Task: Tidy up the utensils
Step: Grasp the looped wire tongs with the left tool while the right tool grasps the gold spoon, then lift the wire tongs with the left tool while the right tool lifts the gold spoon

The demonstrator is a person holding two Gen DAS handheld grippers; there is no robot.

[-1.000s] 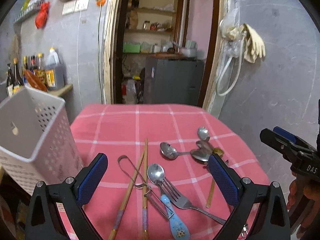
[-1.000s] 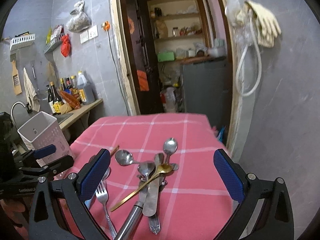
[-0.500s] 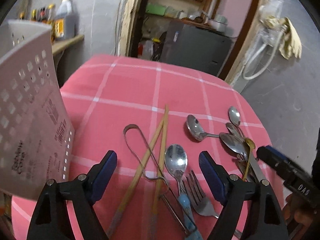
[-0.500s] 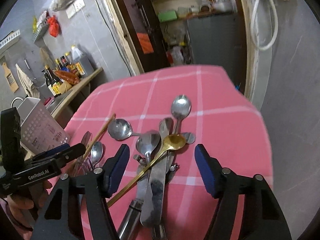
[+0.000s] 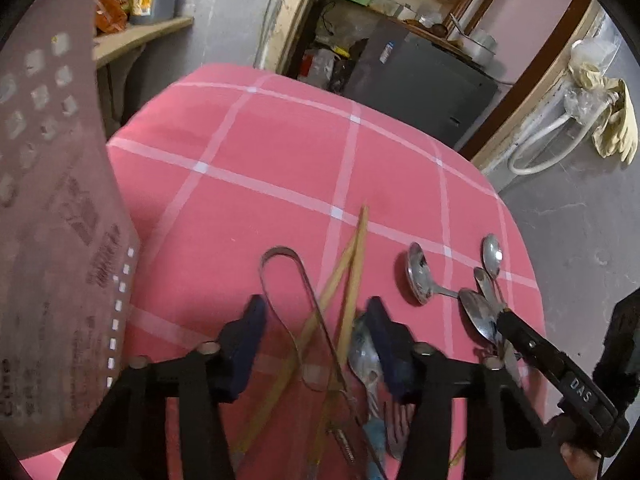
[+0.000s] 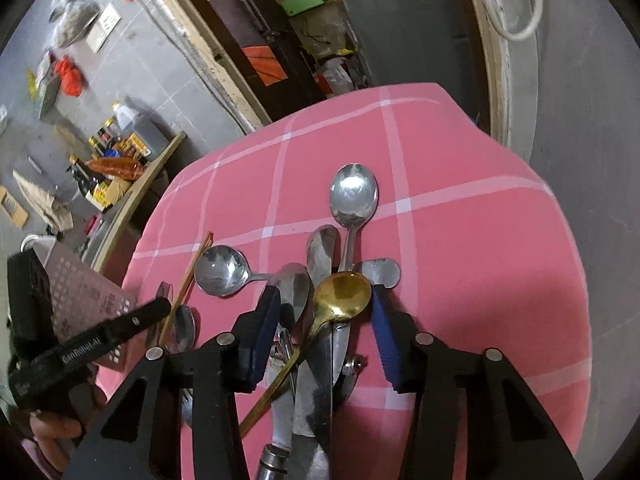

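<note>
My left gripper [image 5: 316,316] is open, low over the pink checked tablecloth [image 5: 280,160], its jaws either side of metal tongs [image 5: 288,292] and a pair of wooden chopsticks [image 5: 352,264]. A spoon [image 5: 362,352] and a fork lie by its right finger. My right gripper [image 6: 324,312] is open over a pile of cutlery: a gold spoon [image 6: 342,294], table knives [image 6: 320,360] and steel spoons [image 6: 354,196]. The white perforated utensil basket [image 5: 52,220] stands at the left of the left wrist view.
A round steel spoon [image 6: 220,270] lies left of the pile. The table edge drops off on the right towards a grey wall. A counter with bottles [image 6: 120,148] stands to the left, an open doorway behind.
Both grippers have dropped closer to the table and narrowed their jaws. The left one now straddles the tongs and chopsticks, the right one the gold spoon and knives.
</note>
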